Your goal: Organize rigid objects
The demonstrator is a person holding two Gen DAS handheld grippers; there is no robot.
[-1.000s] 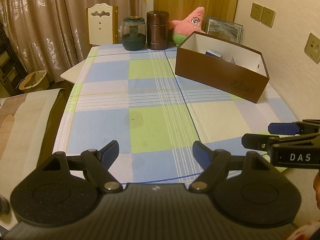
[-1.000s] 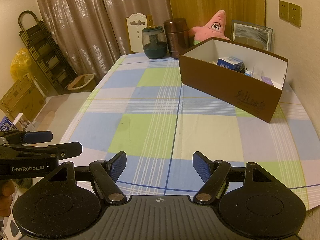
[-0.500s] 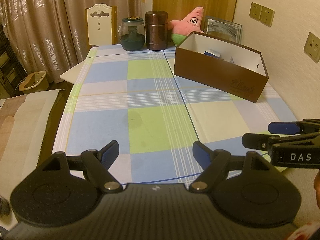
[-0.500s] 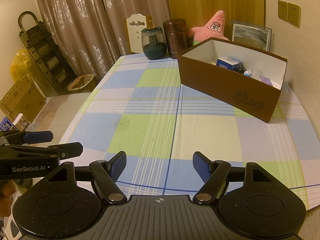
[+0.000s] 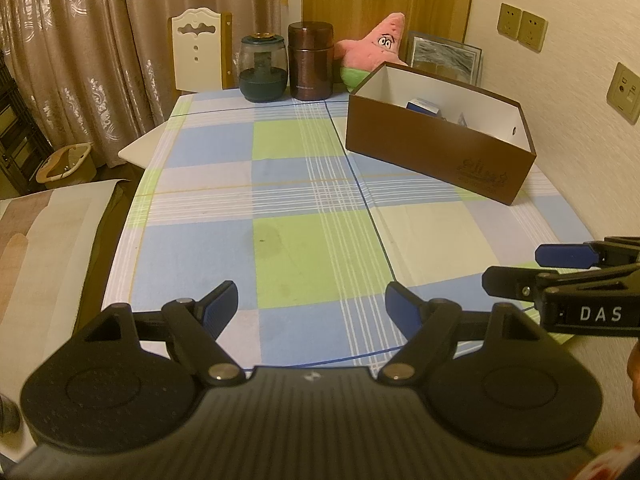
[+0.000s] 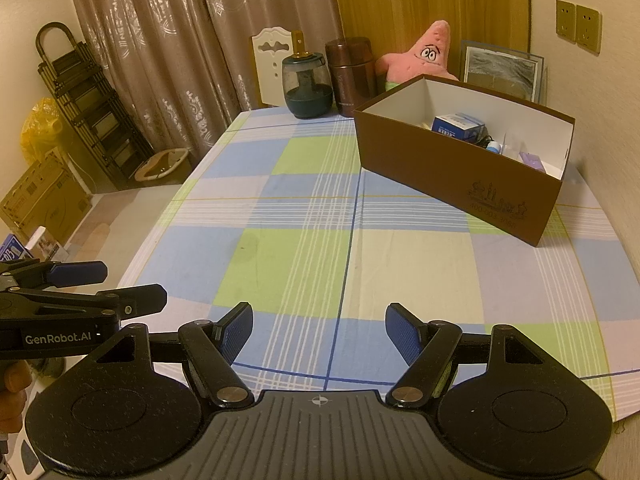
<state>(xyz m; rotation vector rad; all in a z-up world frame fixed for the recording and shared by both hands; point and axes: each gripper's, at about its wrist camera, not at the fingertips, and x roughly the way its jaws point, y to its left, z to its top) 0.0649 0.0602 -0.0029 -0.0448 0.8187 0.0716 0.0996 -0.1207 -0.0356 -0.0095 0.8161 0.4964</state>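
Both tools, left [image 5: 310, 306] and right [image 6: 319, 332], spread and unladen over the table's near edge [image 6: 400, 382], brown box [image 6: 460, 184] far right.

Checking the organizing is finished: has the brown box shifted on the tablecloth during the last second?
No. The brown box keeps its spot against the tablecloth's checks and the brown canister.

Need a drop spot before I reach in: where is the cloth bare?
Bare: the checked cloth from both tongs up to the box, and left of the box. Crowded: the far edge, with jar, canister and plush.
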